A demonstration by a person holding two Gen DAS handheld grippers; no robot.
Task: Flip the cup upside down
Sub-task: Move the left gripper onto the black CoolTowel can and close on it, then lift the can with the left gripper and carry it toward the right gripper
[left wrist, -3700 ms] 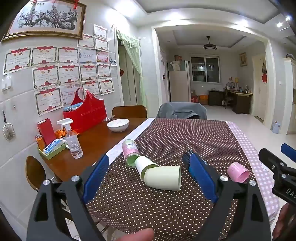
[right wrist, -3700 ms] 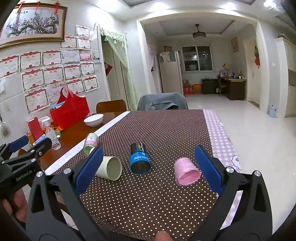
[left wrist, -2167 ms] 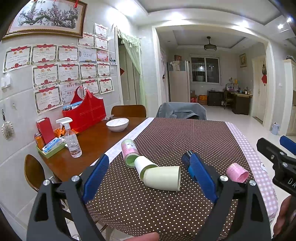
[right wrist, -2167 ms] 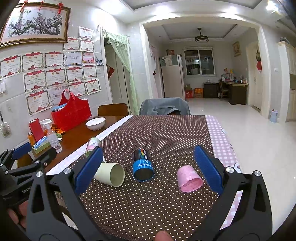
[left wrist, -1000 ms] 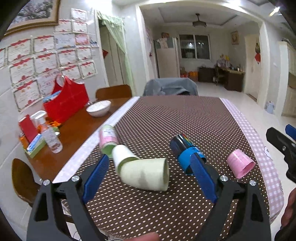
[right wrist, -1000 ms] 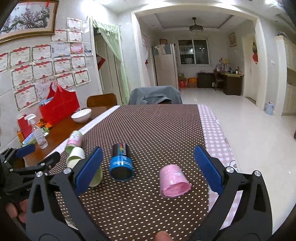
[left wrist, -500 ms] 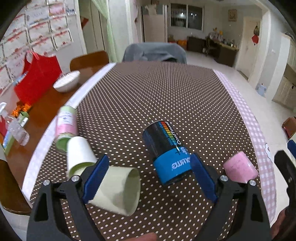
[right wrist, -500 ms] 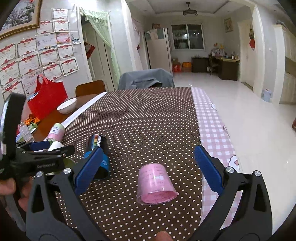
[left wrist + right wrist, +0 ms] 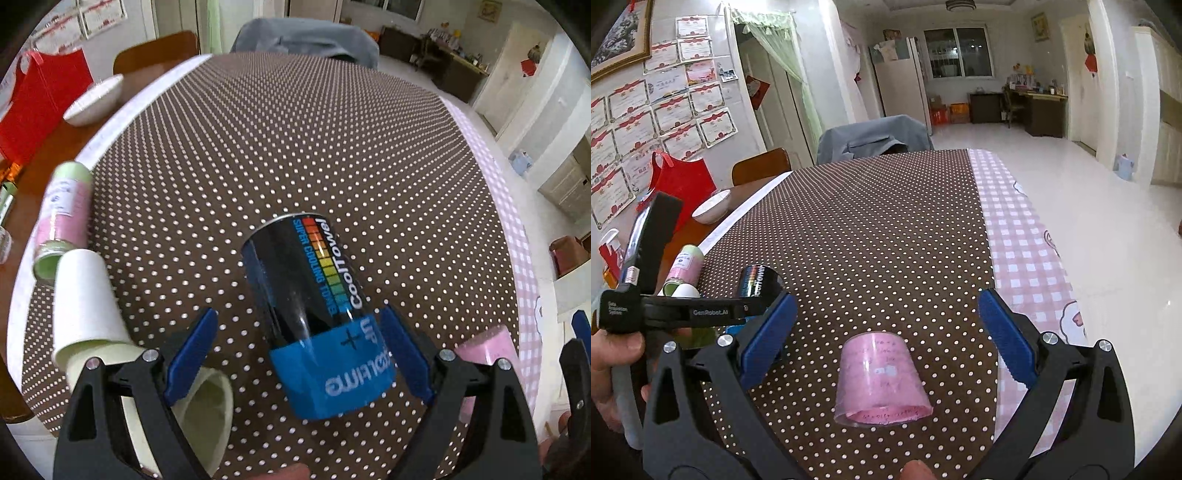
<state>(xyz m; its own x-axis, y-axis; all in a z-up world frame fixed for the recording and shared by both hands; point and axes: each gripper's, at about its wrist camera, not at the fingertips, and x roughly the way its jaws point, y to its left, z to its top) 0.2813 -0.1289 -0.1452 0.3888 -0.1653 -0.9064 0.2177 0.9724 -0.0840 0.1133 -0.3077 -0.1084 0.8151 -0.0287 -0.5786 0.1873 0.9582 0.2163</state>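
A black and blue "CoolTowel" cup lies on its side on the brown dotted tablecloth. My left gripper is open, its blue pads on either side of the cup's blue end without touching it. A pink cup lies on its side in front of my right gripper, which is open around it, pads apart from it. The pink cup also shows at the right of the left wrist view. The black cup shows in the right wrist view, partly hidden behind the left gripper's body.
A white cup, a pale green cup and a pink and green can lie at the table's left. A white bowl and red bag sit on bare wood. A pink checked cloth edges the right side.
My left gripper has moved forward, down and right, from over the pale green cup to around the black and blue cup. My right gripper has closed in on the pink cup.
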